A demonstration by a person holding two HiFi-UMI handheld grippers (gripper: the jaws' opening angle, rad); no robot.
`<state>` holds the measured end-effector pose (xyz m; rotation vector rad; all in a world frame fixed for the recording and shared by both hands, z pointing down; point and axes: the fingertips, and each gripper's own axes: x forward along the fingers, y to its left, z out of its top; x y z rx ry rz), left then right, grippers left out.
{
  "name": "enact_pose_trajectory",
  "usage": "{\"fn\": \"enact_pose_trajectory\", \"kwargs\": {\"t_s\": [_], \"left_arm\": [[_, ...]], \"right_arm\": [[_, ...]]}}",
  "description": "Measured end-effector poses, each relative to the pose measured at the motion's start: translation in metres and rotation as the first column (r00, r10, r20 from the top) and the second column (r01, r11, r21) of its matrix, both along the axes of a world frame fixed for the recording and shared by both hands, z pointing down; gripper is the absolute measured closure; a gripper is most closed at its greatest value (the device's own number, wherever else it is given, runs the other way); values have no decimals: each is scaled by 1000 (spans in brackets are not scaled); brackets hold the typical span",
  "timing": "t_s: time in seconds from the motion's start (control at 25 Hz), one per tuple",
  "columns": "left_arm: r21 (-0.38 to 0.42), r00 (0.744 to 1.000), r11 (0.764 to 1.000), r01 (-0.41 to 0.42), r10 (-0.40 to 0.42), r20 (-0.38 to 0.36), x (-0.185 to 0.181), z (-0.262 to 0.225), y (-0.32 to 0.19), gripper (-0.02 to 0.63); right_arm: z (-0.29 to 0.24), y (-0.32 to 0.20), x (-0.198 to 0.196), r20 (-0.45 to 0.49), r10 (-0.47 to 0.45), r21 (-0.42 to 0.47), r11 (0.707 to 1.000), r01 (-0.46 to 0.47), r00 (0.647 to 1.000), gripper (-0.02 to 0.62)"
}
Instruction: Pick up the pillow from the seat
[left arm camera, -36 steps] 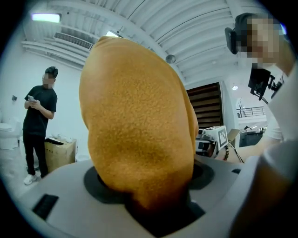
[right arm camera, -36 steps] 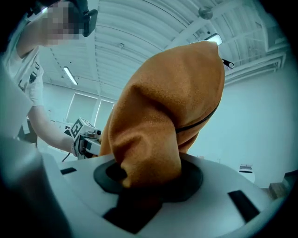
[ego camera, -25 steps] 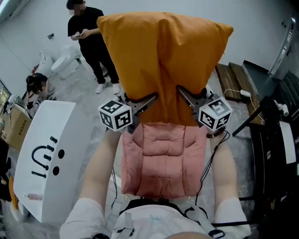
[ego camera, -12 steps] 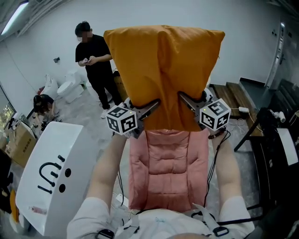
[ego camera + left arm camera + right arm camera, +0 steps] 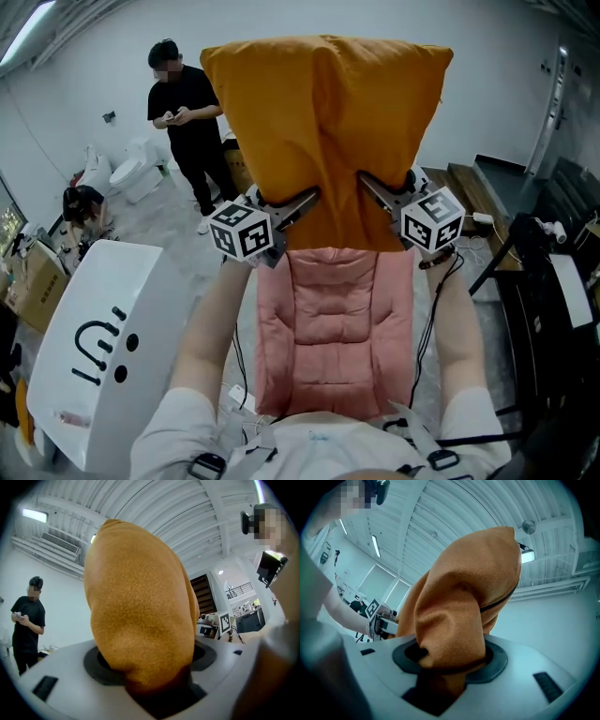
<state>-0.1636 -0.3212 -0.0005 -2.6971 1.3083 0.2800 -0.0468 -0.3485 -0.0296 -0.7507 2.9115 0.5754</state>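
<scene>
An orange pillow hangs upright in the air above a pink cushioned seat, clear of it. My left gripper is shut on the pillow's lower left edge, and my right gripper is shut on its lower right edge. In the left gripper view the pillow bulges out from between the jaws and hides the fingertips. The right gripper view shows the same: orange fabric bunched between the jaws. The pillow's far side is hidden.
A white rounded unit with a drawn face stands close on the left. A person in black stands behind it, and another crouches at far left. A dark rack and a wooden bench are on the right.
Both grippers and the pillow have risen a little above the pink seat. The grip on both lower edges is unchanged.
</scene>
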Motion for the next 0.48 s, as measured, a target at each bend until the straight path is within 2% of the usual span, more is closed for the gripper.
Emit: {"fn": "enact_pose_trajectory", "kwargs": {"t_s": [0.48], "left_arm": [[-3,1000,1000,1,-1,-2,0,2,0,264]], "right_arm": [[2,0,-1,-7,1,4,1000,-1,1000,377]]}}
